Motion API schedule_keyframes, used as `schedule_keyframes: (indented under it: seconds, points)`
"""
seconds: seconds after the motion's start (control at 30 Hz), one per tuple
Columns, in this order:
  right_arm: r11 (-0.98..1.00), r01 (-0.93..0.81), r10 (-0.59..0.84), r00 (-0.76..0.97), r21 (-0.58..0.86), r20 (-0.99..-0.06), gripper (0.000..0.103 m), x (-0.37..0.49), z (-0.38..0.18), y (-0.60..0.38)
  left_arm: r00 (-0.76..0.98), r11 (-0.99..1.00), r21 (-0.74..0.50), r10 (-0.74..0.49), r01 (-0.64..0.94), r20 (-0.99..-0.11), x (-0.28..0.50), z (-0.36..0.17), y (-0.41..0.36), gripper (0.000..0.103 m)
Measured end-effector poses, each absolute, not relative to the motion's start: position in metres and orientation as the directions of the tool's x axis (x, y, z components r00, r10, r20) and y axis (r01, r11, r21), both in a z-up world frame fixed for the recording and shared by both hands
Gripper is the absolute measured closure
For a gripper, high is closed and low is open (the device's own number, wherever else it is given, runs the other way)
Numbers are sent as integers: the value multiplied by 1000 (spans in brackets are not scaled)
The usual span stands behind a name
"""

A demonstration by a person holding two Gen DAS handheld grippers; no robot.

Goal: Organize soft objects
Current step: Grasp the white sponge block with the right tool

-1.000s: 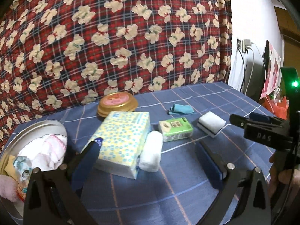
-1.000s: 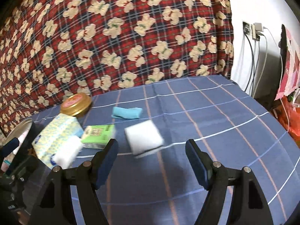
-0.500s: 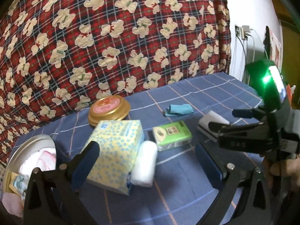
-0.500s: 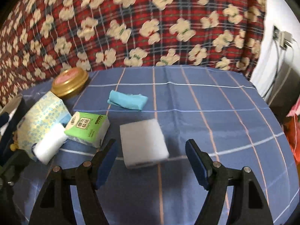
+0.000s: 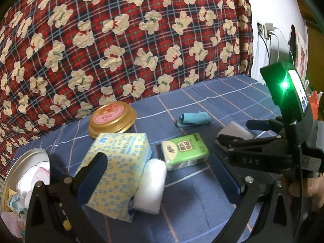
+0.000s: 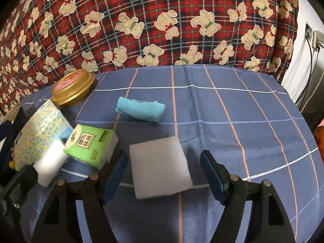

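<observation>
My right gripper (image 6: pixel 164 172) has its fingers (image 6: pixel 114 172) spread wide, one on each side of a white sponge block (image 6: pixel 160 166) that lies flat on the blue checked cloth (image 6: pixel 232 109) covering the surface. Neither pad touches the block; a gap shows on both sides, narrower on the left.

My left gripper (image 5: pixel 162 180) is also spread wide and grips nothing. Its left finger (image 5: pixel 92 174) stands in front of a yellow tissue box with blue dots (image 5: pixel 119 170), and I cannot tell whether it touches the box. A white foam roll (image 5: pixel 150 186) leans against the box's right side, lying between my left fingers. My left gripper's right finger is partly hidden behind the black body of the right gripper, which crosses the left wrist view with a green light on top and a hand (image 5: pixel 303 188) around its handle.

Just beside the foam roll lies a green pack of pocket tissues (image 5: pixel 185 151), and beyond it, apart from the rest, a folded teal cloth (image 6: pixel 140 111). A gold tin lid with a pink centre (image 5: pixel 112 119) sits behind the tissue box. At the far left a round metal tin (image 5: pixel 26 158) holds white and pink soft items, but it is cut off by the edge of the view and my gripper, so its contents are hard to make out. A red plaid fabric printed with teddy bears (image 6: pixel 162 24) rises behind the surface.
</observation>
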State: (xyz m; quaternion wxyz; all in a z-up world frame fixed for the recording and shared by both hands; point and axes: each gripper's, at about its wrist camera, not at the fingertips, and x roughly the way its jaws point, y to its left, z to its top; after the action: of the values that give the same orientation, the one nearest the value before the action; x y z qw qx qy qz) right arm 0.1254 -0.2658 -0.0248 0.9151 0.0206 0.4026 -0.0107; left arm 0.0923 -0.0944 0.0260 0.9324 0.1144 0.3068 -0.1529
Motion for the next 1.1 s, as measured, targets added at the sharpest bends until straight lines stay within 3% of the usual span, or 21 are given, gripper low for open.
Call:
schedule_keyframes:
  seconds: [1.1]
  points:
    - [1000, -11, -4, 620, -14, -784, 28, 139, -46, -259, 759, 931, 131, -190, 340, -623, 100, 20, -101, 0]
